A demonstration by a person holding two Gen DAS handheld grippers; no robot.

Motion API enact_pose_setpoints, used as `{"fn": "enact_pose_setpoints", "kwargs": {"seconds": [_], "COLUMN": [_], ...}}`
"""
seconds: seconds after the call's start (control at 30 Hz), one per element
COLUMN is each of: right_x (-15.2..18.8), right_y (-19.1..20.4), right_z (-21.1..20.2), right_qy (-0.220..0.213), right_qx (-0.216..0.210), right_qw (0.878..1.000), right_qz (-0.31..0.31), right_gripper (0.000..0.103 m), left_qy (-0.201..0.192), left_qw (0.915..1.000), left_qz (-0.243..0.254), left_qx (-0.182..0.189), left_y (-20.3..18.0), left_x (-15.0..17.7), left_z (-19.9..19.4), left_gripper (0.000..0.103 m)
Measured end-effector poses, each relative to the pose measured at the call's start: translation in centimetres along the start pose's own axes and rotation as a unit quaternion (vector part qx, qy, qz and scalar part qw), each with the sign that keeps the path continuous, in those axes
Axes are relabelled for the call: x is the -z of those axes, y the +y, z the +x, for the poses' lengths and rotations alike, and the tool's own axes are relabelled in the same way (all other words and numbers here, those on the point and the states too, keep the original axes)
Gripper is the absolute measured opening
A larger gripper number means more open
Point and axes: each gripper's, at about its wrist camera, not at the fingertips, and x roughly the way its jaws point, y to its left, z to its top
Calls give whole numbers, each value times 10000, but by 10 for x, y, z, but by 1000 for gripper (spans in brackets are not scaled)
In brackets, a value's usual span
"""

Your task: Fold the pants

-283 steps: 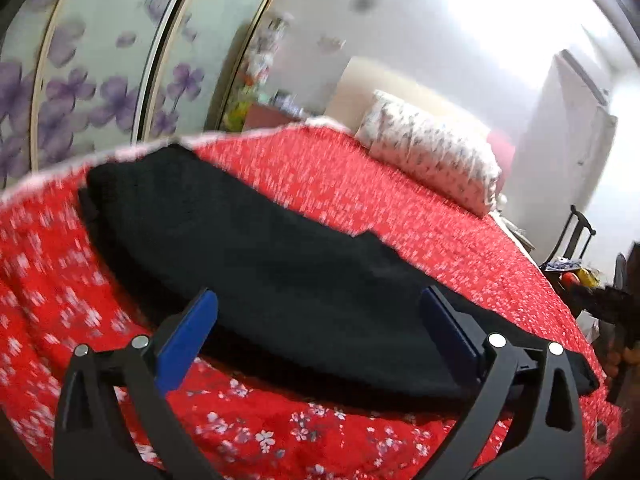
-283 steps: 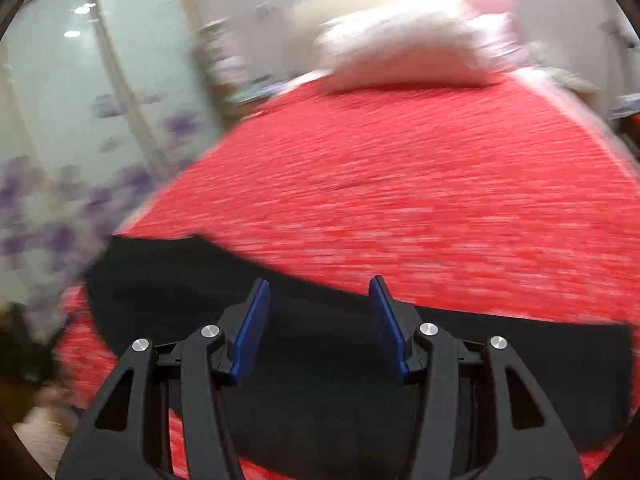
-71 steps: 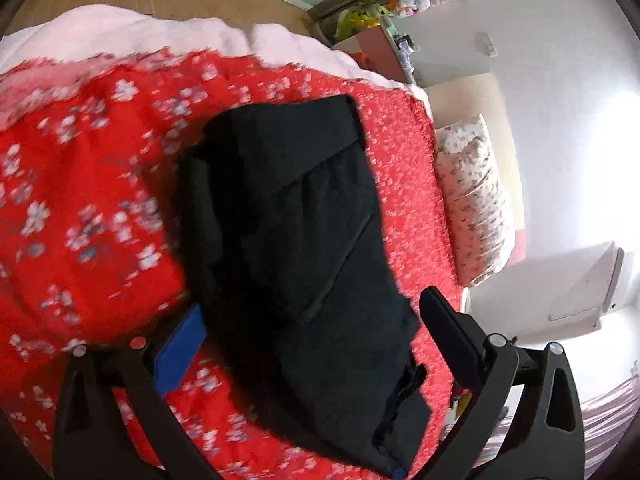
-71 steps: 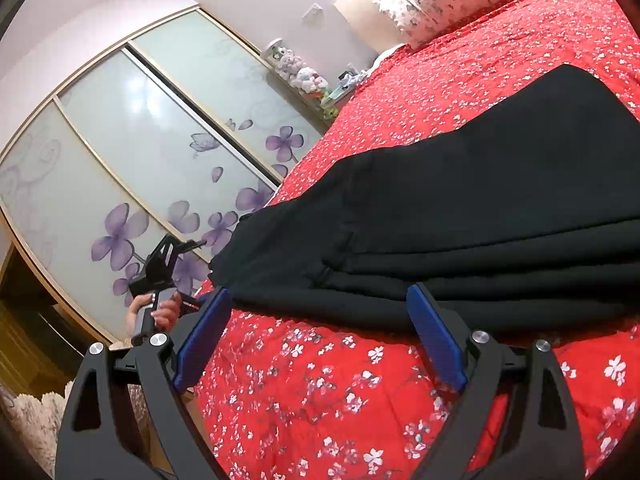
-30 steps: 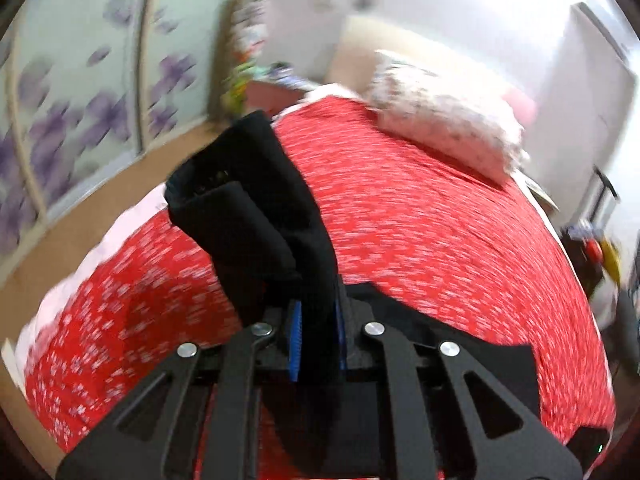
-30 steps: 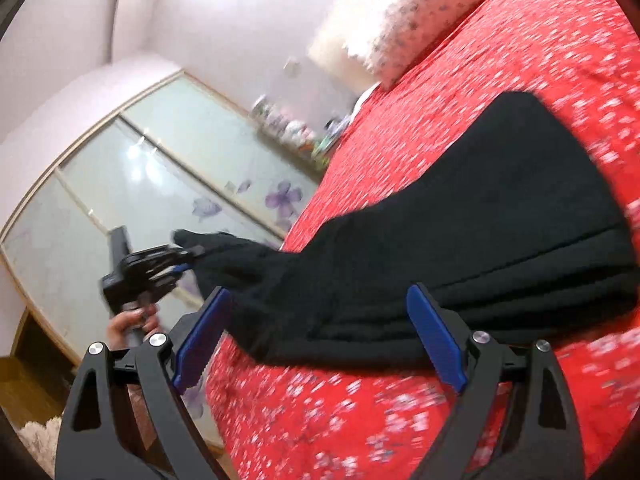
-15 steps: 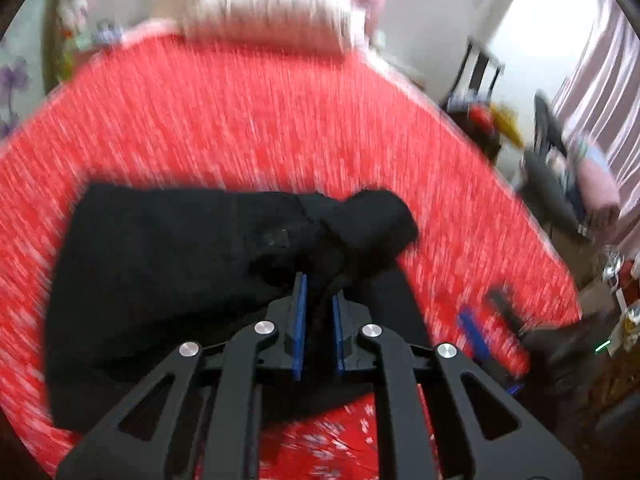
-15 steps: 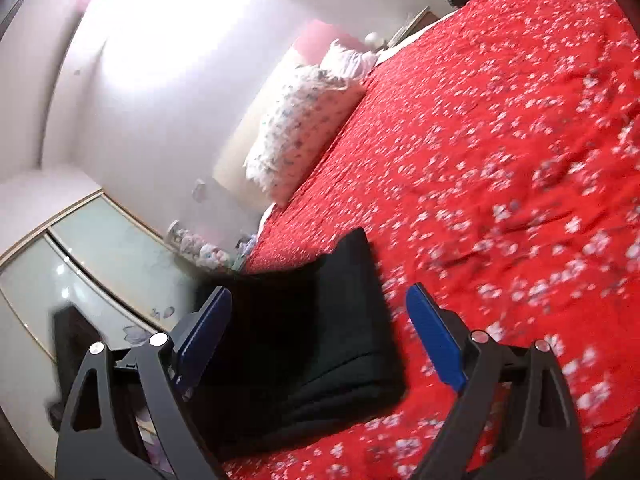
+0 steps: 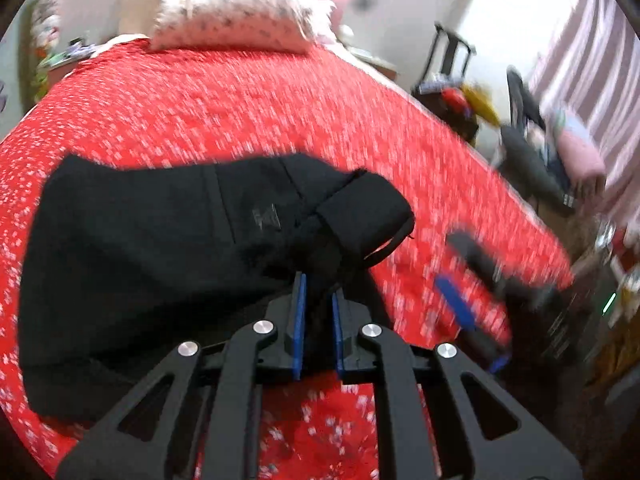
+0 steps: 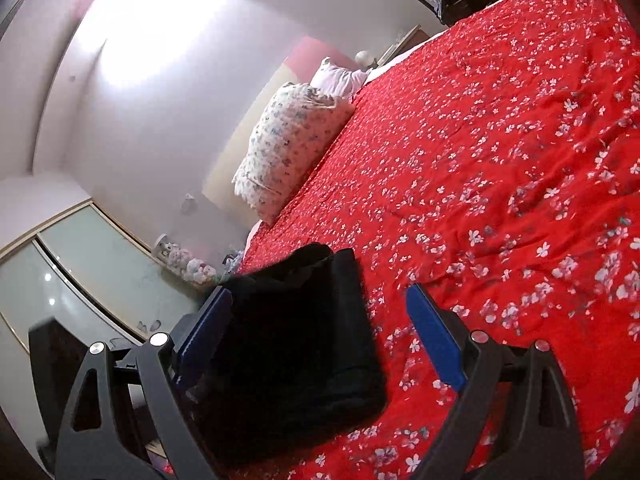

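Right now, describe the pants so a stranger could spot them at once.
Find the bed with the red flowered cover. The pants lie near its foot end, far from the pillow, one end pinched in the shut left gripper. They are the only plain black cloth on the bed.

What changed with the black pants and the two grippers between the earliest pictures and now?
The pants, first spread long across the red bedspread, are now a shorter folded stack. The left gripper, open before, has shut on a pants end and carried it over the stack. The right gripper remains open and empty; the pillow stayed put.
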Motion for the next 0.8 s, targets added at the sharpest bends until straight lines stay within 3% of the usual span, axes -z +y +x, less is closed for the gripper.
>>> {"fn": "enact_pose_setpoints", "kwargs": {"seconds": [0.27,0.43,0.47,0.5,0.53,0.6,0.63,0.7,0.73,0.8], "right_x": [1,-4,-8,-14,-19,-33,-41,-50,-54,-58], "right_y": [1,6,9,16,23,46,60,78,85,92], "right_z": [1,-2,-4,-6,-7,-2,9,38,59,94], "right_qy": [-1,0,-2,27,50,217,429,951,1306,1745], "right_qx": [38,-56,-138,-300,-428,-572,-566,-300,-83,253], "right_qw": [10000,9999,9998,9993,9985,9946,9906,9822,9759,9653], "right_qz": [-34,-108,-145,-226,-332,-844,-1166,-1590,-1744,-1925], "right_gripper": [91,91,91,91,91,92,92,92,91,86], "left_qy": [292,192,211,165,36,-268,-542,-870,-953,-719], "left_qw": [9993,9995,9989,9977,9967,9967,9955,9942,9935,9916], "left_qz": [196,-22,-103,-242,-370,-482,-559,-617,-604,-670], "left_qx": [122,243,398,610,727,591,541,133,-116,-842], "left_y": [3,12,17,24,32,44,56,73,79,100], "left_x": [24,26,28,31,35,38,39,36,34,26], "left_z": [24,7,-2,-14,-30,-57,-77,-97,-101,-96], "left_gripper": [12,20,32,51,57,81,86,101,101,101]}}
